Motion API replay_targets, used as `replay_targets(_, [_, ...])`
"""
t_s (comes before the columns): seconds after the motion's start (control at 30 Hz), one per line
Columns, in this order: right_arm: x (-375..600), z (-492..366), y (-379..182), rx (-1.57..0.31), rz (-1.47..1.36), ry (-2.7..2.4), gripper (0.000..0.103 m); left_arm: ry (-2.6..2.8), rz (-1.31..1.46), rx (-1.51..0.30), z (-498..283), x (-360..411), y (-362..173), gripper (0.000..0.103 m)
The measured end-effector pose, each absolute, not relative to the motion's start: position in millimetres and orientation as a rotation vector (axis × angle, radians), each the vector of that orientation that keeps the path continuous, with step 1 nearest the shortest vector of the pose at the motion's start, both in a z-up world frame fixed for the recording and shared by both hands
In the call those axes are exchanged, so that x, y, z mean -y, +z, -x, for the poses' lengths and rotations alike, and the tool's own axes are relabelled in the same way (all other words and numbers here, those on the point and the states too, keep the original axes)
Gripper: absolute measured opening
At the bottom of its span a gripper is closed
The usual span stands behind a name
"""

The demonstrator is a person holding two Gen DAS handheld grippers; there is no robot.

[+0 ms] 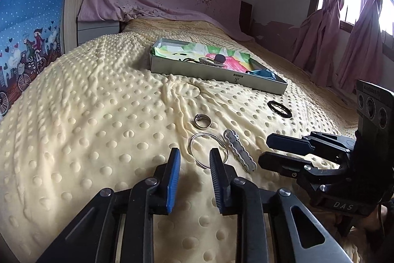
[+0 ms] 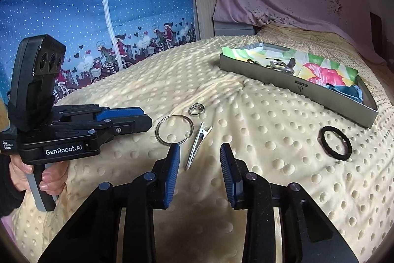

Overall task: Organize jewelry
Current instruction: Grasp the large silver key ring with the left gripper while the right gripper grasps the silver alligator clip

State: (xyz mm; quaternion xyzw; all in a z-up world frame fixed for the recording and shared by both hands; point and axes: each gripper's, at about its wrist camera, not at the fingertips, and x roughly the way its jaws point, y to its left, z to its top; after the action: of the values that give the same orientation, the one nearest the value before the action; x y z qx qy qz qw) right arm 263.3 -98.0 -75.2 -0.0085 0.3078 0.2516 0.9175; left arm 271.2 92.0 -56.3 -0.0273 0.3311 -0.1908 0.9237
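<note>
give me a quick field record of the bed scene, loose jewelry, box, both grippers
surface: dotted cream blanket
box: open grey box with patterned lining, some pieces already inside
loose items: small ring, large metal hoop, metal hair clip, black hair tie
left gripper: jaws apart, nothing between, near the hoop
right gripper: jaws apart, nothing held, near the clip

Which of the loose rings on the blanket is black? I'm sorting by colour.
The black ring lying alone nearest the box; the large hoop and small ring are silver.
</note>
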Motion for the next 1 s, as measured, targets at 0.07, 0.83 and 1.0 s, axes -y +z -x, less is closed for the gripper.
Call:
replay_targets(0.07, [95.3, -265.1, -77.6, -0.649, 0.023, 0.528, 0.024, -0.404, 0.067, -0.705, -277.7, -90.9, -59.5, 0.021])
replay_targets(0.83, [78.6, -285.9, -92.5, -0.735, 0.048, 0.516, 0.011, -0.372, 0.05, -0.784, -300.4, -81.5, -70.9, 0.004])
replay_targets(1.0, [80.5, -291.4, -93.7, -0.738, 0.024, 0.5, 0.004, -0.361, 0.029, -0.763, -294.8, -80.0, -67.5, 0.004])
